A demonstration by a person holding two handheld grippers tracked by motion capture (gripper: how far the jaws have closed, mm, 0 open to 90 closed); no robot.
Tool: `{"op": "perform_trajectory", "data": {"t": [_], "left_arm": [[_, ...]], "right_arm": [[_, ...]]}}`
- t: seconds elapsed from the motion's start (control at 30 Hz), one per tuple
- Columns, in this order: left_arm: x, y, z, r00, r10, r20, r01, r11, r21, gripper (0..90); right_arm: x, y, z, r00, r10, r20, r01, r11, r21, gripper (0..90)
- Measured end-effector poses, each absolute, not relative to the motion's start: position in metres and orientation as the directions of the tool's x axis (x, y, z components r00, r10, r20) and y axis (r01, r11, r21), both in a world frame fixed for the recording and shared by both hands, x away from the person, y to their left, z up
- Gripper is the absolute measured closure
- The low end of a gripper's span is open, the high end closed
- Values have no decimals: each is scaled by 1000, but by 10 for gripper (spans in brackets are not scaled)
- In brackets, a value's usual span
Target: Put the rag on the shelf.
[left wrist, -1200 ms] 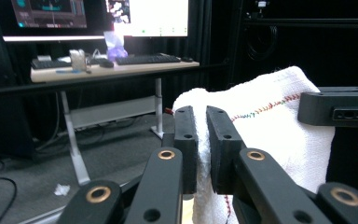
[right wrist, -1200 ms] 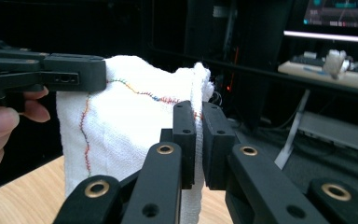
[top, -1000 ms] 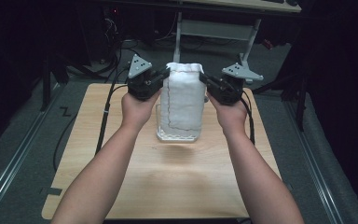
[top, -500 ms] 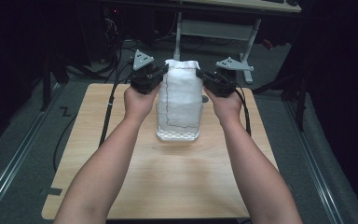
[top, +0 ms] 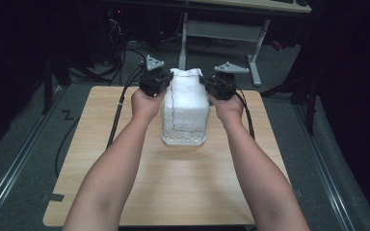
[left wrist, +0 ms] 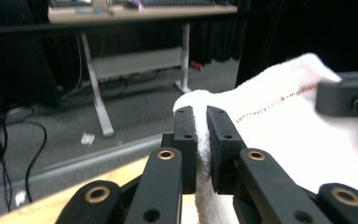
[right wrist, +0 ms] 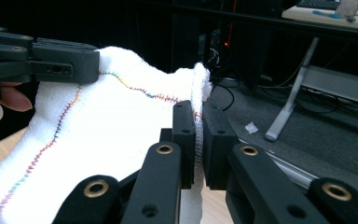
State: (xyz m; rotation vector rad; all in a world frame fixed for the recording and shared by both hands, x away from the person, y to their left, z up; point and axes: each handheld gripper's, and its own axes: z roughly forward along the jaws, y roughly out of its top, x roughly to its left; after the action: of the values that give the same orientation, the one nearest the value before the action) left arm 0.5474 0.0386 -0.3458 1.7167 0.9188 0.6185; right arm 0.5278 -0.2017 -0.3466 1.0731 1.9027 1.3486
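Towel's gone up a bit and further out, both grippers still clamped on it

The white towel [top: 184, 108] hangs over the counter [top: 101, 159], its bottom edge about on the wood. Left gripper [left wrist: 201, 140] and right gripper [right wrist: 198, 135] have their fingers shut on its top corners; they've edged away from the person. Looks like spreading or folding. Beyond the towel: dark room, desk legs [top: 257, 53], cables on grey floor.

1. White cloth [top: 184, 108] with multicoloured stitched seam, hanging upright, spread flat.
2. Top corners raised above the wooden table [top: 173, 187]; lower edge reaches the tabletop near its far middle.
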Motion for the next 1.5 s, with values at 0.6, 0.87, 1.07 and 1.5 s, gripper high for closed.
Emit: {"op": "perform_trajectory", "data": {"t": [0.6,0.87,1.07,1.5], "left_arm": [[541,51,-353,564,819,-103,312,-96,945,563],[516,66,-354,562,821,-102,300,-88,950,526],[492,74,-356,572,815,-88,297,-106,949,499],[443,85,-365,603,794,-75,262,-108,959,486]], "right_arm": [[529,-210,-359,-501,865,10,346,190,919,608],[500,-211,-358,-505,863,-32,309,215,927,593],[477,-218,-359,-493,870,-20,301,192,934,569],[427,-229,-365,-495,866,-73,239,217,946,490]]}}
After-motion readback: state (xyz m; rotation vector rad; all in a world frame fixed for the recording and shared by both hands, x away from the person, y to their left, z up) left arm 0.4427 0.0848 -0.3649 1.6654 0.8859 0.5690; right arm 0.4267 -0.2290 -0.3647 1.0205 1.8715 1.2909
